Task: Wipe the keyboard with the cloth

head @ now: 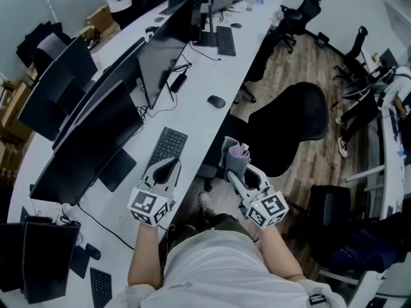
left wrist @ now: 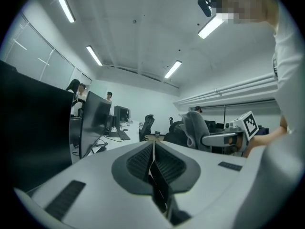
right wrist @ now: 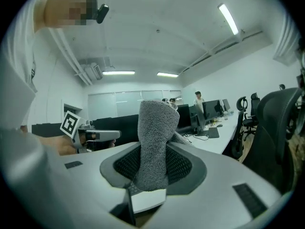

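Observation:
A black keyboard (head: pixel 168 146) lies on the long white desk (head: pixel 199 76), just ahead of my left gripper (head: pixel 167 167). That gripper is shut with nothing between its ribbed pads (left wrist: pixel 143 159) and points up and away from the desk in the left gripper view. My right gripper (head: pixel 236 169) is held off the desk's edge, to the right of the keyboard. It is shut on a grey fluffy cloth (head: pixel 233 154), which stands up in a folded roll between the pads (right wrist: pixel 155 137). The cloth (left wrist: pixel 195 128) also shows in the left gripper view.
Black monitors (head: pixel 96 140) line the desk's left side, with cables behind them. A mouse (head: pixel 216 101) and a second keyboard (head: pixel 225 40) lie farther along. A black office chair (head: pixel 289 124) stands close on the right over the wood floor. People stand at the far end.

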Tool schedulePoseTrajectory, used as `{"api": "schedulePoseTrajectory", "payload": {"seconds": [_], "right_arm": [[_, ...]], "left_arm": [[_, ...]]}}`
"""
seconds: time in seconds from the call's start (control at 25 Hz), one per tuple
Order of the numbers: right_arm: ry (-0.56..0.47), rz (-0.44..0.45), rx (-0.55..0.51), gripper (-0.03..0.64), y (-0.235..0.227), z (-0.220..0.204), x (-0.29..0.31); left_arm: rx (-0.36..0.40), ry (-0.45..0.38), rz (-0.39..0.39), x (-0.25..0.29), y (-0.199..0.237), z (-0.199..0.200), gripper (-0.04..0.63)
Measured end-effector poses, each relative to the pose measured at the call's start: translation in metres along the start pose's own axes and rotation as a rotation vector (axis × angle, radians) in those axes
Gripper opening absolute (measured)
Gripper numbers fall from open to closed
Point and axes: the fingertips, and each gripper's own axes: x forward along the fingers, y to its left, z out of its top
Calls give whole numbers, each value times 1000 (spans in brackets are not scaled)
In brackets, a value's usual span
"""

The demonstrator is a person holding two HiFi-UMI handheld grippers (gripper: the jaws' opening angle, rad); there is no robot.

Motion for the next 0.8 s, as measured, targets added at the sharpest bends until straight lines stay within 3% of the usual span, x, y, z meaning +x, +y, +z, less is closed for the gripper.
{"api": "schedulePoseTrajectory", "payload": {"seconds": [0.16,0.32,0.8], "right_arm": [[19,2,-36,146,9,-8,-2],[22,11,-50,146,17,-11,2],[43,18,-34,140,17,-8,14]], "left_arm": [[5,10,-15,-11,-6,-4,2],[-47,1,-7,-23,-3,-8,2],[-42,2,6,-29,8,-7,2]]}}
